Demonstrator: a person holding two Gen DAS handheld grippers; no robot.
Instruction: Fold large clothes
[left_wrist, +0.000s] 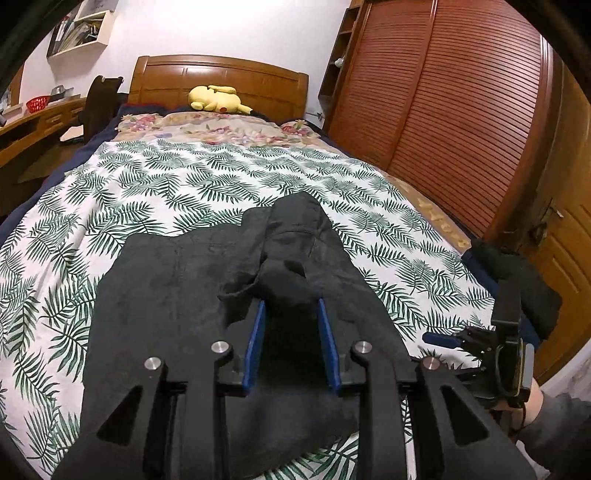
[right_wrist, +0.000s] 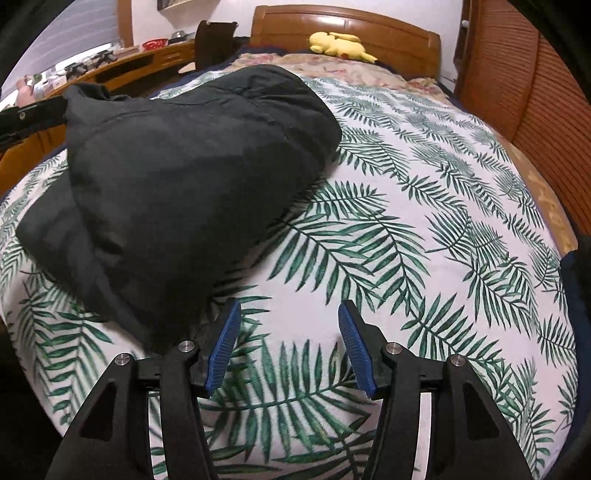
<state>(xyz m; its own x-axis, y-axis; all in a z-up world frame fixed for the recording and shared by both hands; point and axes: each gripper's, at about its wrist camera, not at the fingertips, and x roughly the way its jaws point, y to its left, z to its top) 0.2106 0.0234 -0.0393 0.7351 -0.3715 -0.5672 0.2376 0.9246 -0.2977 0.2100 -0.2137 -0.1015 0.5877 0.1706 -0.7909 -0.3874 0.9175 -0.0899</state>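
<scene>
A black garment (left_wrist: 177, 280) lies on a bed covered by a white sheet with green fern leaves (left_wrist: 184, 177). It sits on the near part of the bed, left of the middle, spread partly flat with one part bunched and lifted.

The left gripper (left_wrist: 291, 306) holds a gathered fold of this black cloth between its blue pads (left_wrist: 258, 332). The jaws stand narrow, and the cloth rises in a ridge from the pads toward the far side of the bed. In the right wrist view the same garment (right_wrist: 177, 177) shows as a raised, draped mound on the left, its top corner pulled up toward the left edge of the picture.

The right gripper (right_wrist: 290, 343) hangs over bare sheet (right_wrist: 406, 221) just to the right of the garment. Its jaws stand fairly wide with nothing between them, and its left finger (right_wrist: 221, 347) is close beside the garment's near edge. In the left wrist view this gripper (left_wrist: 443, 338) appears at the near right, held by a hand (left_wrist: 535, 406) in a grey sleeve (left_wrist: 565, 432).

At the far end a yellow plush toy (left_wrist: 218, 99) lies against a wooden headboard (left_wrist: 221, 81), above a flowered pillow (left_wrist: 221, 129). A slatted wooden wardrobe (left_wrist: 461, 122) stands along the right, and a wooden desk (left_wrist: 37, 125) along the left.
</scene>
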